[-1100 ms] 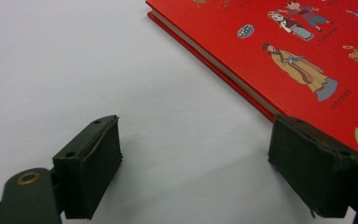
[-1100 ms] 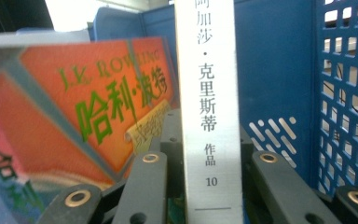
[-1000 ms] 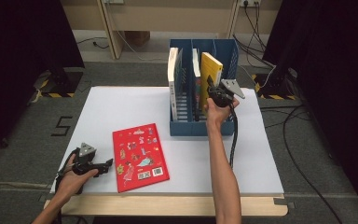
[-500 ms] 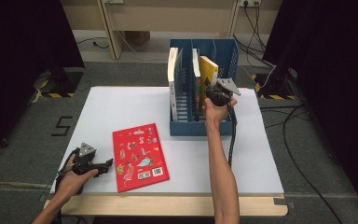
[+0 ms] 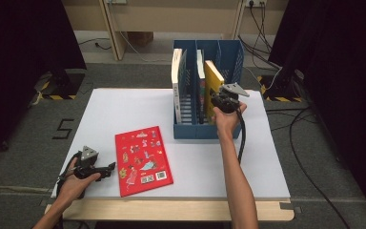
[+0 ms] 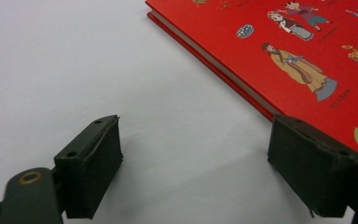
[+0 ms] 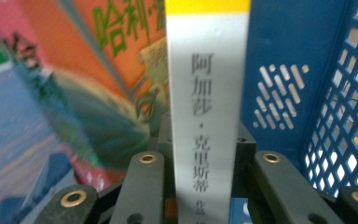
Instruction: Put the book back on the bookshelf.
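Shelving books into the blue file rack (image 5: 190, 130) at the far side of the white table (image 5: 124, 109).

My right gripper (image 5: 218, 102) is clamped narrow on the spine of the yellow book (image 5: 214, 78). In the right gripper view the grey-white spine (image 7: 207, 116) stands upright between my jaws, with the blue lattice wall (image 7: 340, 116) just beside it. From the high view the book leans in the rack's right-hand part, its top edge well above the rim, so I judge it not fully seated and not yet released.

Already standing in the rack: 1 white book (image 5: 176, 81) in the left slot and 1 thin colourful one (image 5: 200, 86) in the middle.

Left to do: the red book (image 5: 143, 160) lies flat on the table, cover up, near the front edge. My left gripper (image 5: 106, 168) rests on the table just beside its left edge, jaws wide with nothing between them; in the left gripper view the right pad (image 6: 314, 170) sits at the book's corner (image 6: 279, 109), not gripping.

Estimate: 2 shelved, 1 going in, 1 untouched.
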The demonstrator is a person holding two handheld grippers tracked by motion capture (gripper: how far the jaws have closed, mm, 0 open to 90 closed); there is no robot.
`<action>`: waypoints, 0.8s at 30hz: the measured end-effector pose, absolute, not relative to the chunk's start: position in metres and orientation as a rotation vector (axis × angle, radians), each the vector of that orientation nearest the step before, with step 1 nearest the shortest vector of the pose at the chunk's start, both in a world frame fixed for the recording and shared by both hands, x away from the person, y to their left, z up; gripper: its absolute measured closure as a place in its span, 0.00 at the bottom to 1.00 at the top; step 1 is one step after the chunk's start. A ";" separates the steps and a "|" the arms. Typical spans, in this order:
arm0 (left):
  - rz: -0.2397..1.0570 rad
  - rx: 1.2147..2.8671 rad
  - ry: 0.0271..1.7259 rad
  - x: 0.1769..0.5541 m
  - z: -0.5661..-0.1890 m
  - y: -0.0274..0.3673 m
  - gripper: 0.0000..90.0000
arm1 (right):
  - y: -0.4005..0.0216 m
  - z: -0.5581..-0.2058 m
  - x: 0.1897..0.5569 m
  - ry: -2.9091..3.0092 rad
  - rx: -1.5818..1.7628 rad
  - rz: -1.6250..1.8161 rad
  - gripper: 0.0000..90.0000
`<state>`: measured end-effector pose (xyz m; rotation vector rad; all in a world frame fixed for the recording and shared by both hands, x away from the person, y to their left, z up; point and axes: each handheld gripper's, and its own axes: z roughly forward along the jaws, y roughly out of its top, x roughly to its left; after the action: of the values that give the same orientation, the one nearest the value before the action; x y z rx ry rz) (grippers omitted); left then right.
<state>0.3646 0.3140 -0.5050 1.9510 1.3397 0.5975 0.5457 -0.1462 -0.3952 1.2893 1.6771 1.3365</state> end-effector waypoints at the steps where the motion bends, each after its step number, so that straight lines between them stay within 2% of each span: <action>1: 0.597 1.951 1.340 0.365 -0.505 0.314 0.18 | -0.147 -0.395 0.544 1.701 1.282 1.325 0.82; 14: 0.599 1.953 1.340 0.364 -0.505 0.314 0.19 | -0.153 -0.403 0.524 1.829 1.268 1.313 0.75; 24: 0.601 1.955 1.340 0.364 -0.505 0.314 0.19 | -0.172 -0.418 0.498 1.957 1.214 1.262 0.76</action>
<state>0.3643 0.3138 -0.5048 1.9550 1.3399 0.6007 0.4979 -0.1723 -0.4178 1.2141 1.9569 1.2617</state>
